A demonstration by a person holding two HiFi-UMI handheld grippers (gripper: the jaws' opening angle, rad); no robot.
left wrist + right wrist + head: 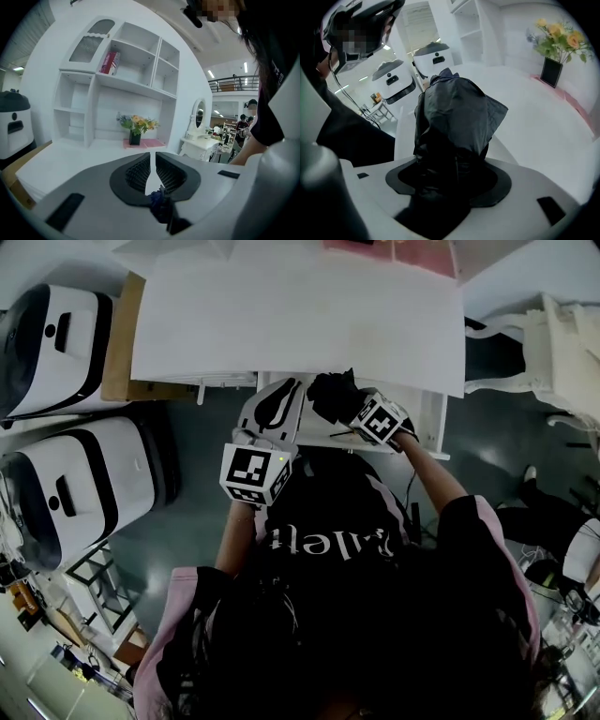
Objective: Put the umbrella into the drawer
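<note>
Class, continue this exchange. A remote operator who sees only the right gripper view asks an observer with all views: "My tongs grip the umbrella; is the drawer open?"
Observer: Yes, the drawer is pulled out below the desk edge.
Operator: Where is the umbrella?
Observer: Inside the drawer's outline, seen from above.
Operator: And the left gripper?
Observer: Its tongs pinch a dark blue scrap.

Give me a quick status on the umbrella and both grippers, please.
Right gripper shut on black folded fabric umbrella, over open white drawer. Left gripper shut, empty. Nothing blocking.
</note>
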